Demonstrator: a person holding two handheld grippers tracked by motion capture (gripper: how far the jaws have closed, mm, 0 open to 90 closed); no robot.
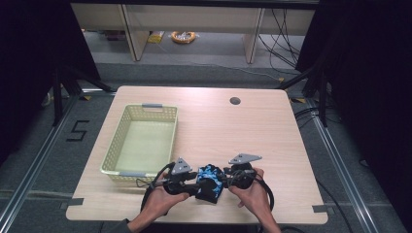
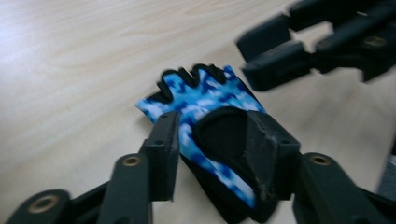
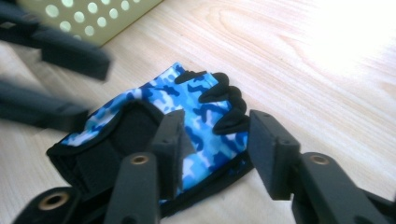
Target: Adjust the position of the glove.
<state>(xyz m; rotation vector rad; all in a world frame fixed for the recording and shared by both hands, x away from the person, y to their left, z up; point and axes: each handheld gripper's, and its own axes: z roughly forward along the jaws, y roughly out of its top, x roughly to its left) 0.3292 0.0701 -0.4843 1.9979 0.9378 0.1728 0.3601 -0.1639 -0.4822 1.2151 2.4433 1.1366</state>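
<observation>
Near the front edge of the tabletop [image 1: 272,126], a blue camouflage glove [image 1: 210,180] lies flat between two hand-held grippers. Its long axis runs roughly front to back, black finger openings pointing away from the person. Both grippers are about equally near, one at each side. The left gripper [image 2: 212,140] has its jaws spread wide astride the cuff end; the right gripper [image 3: 215,135] is likewise wide over the glove's edge. A yellow basket [image 1: 121,145] sits toward the left edge.

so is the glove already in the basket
No, the blue camouflage glove lies on the table between the two grippers, and the yellow basket stands apart to its left, with nothing inside.
</observation>
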